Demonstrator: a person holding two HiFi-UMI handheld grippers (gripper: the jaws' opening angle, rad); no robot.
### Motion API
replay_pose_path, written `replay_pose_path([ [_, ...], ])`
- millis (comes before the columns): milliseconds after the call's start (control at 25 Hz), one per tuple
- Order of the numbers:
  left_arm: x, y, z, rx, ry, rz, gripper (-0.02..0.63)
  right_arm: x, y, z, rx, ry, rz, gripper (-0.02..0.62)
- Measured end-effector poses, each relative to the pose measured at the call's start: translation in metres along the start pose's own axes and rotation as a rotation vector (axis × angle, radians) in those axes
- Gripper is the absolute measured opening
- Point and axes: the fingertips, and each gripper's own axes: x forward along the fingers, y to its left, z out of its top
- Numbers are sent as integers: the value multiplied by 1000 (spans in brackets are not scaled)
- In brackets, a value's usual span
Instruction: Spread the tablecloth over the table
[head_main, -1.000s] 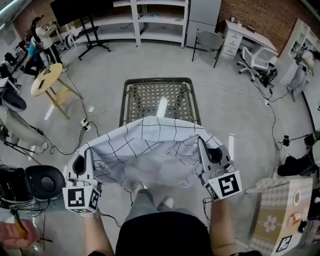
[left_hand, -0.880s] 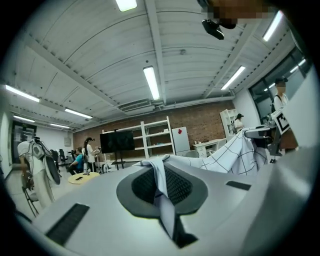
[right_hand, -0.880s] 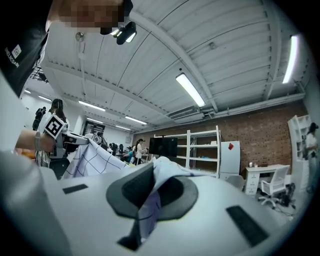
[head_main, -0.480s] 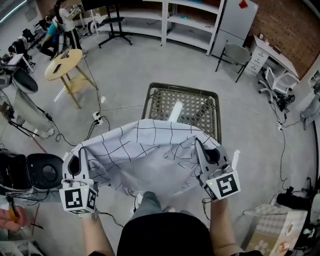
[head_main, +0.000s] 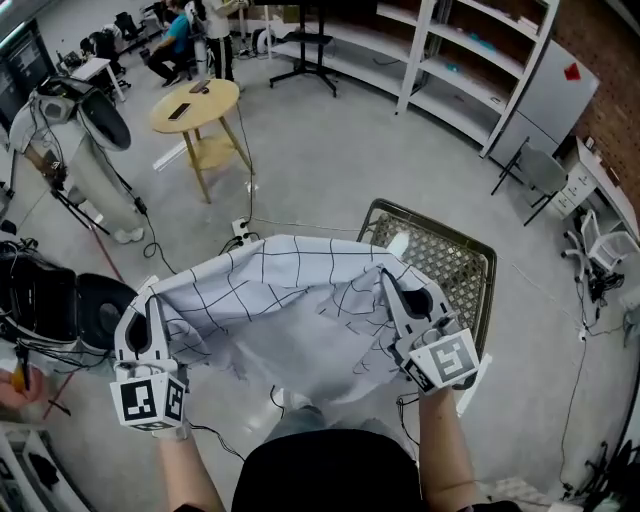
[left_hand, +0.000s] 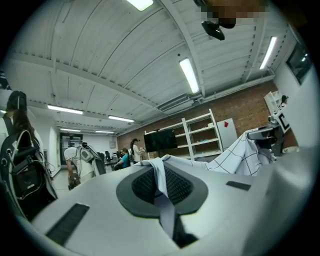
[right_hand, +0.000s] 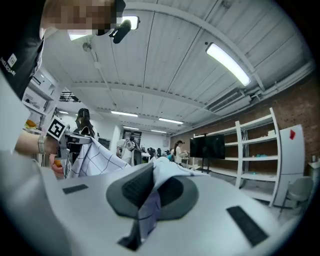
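Note:
A white tablecloth (head_main: 290, 300) with a black grid hangs slack between my two grippers, in front of the person's body. My left gripper (head_main: 150, 298) is shut on its left corner, and my right gripper (head_main: 386, 278) is shut on its right corner. In the left gripper view a fold of tablecloth (left_hand: 159, 176) is pinched between the closed pads. The right gripper view shows a strip of tablecloth (right_hand: 150, 200) clamped the same way. The metal mesh table (head_main: 455, 262) stands beyond the cloth's right end, partly hidden by it.
A round wooden side table (head_main: 200, 105) stands to the far left, white shelving (head_main: 470, 70) along the back. Black equipment (head_main: 60, 310) and floor cables (head_main: 240, 200) lie at the left. A grey chair (head_main: 540, 175) sits at the right. People work at the far back.
The whole view has swung left: the mesh table, earlier straight ahead behind the cloth, now lies off to the right. Both grippers keep their grip on the cloth.

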Motion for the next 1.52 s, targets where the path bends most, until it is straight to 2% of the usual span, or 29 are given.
replay_pose_path([
  [280,-7,67,-8,-11,36,188,14,137,12,-4,49,10,225,11],
  [480,-19,72,0,-13,69,326,14,196,9,16,66,-50,372,11],
  [680,-30,64,11,17,88,446,14,255,-2,36,45,-106,508,11],
  [1040,-16,33,26,49,146,533,14,326,-60,52,8,-123,650,11],
  [1240,5,-49,58,82,143,567,14,317,-144,70,-57,-173,716,11],
  [1320,14,-52,60,90,148,553,14,324,-155,80,-92,-183,724,11],
  [1440,21,-28,50,89,200,501,14,345,-148,92,-121,-164,709,11],
  [1520,26,-46,42,85,237,473,14,336,-165,86,-127,-149,699,11],
])
